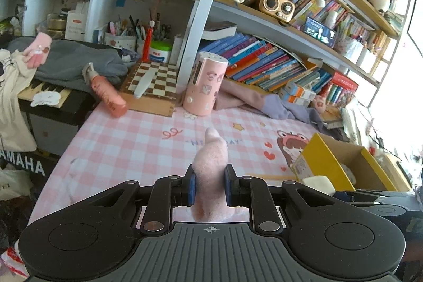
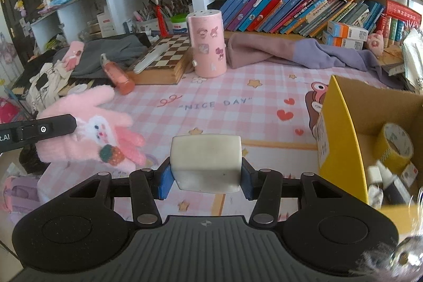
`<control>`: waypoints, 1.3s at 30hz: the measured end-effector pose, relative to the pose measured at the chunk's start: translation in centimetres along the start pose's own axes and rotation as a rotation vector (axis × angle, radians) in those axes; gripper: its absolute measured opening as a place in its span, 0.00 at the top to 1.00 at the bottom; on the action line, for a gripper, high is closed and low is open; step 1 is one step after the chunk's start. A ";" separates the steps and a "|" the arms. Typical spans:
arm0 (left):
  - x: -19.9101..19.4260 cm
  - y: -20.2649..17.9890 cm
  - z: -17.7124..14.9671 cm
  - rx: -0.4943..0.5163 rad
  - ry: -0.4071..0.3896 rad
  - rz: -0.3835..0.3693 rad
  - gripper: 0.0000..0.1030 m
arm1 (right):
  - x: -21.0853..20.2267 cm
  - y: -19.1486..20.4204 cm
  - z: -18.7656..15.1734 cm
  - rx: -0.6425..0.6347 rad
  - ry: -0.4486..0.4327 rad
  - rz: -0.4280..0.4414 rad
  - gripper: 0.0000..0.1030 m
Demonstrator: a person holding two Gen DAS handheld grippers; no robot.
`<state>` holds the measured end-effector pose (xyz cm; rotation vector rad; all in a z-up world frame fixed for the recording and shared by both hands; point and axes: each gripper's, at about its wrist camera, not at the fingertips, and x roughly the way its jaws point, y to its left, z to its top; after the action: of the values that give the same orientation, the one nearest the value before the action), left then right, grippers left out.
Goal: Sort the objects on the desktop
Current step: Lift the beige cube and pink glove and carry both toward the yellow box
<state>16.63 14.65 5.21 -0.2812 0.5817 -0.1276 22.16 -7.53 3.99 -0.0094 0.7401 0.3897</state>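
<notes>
My left gripper (image 1: 210, 186) is shut on a fluffy pink glove (image 1: 211, 165) and holds it above the pink checked desk mat (image 1: 127, 144). The glove, with a white bunny face, also shows in the right wrist view (image 2: 97, 128), hanging from the left gripper's black finger (image 2: 45, 129). My right gripper (image 2: 206, 177) is shut on a white rectangular block (image 2: 206, 163), held above the mat just left of the yellow cardboard box (image 2: 341, 139). That block and box also show in the left wrist view, the block (image 1: 317, 183) beside the box (image 1: 325, 163).
The box holds a yellow tape roll (image 2: 395, 149) and small items. A pink cylindrical holder (image 2: 207, 44), a chessboard case (image 2: 164, 57), a pink spray bottle (image 2: 117, 75) and a folded pink-purple cloth (image 2: 290, 52) lie at the back. A second pink glove (image 1: 38, 49) lies on grey cloth at left.
</notes>
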 end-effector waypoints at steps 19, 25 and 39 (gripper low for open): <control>-3.9 -2.7 -5.4 0.096 0.130 -0.160 0.82 | -7.3 1.0 -9.2 0.123 0.016 -0.110 0.55; -3.4 -4.2 -6.0 0.135 0.168 -0.219 0.82 | -9.3 -0.1 -11.0 0.193 0.016 -0.179 0.55; -1.9 -8.3 -7.5 0.217 0.251 -0.375 0.82 | -12.8 -1.7 -14.2 0.283 0.034 -0.305 0.55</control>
<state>10.53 5.42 2.70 -0.1606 0.7532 -0.5914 4.92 -15.57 1.66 0.1361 0.8081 -0.0076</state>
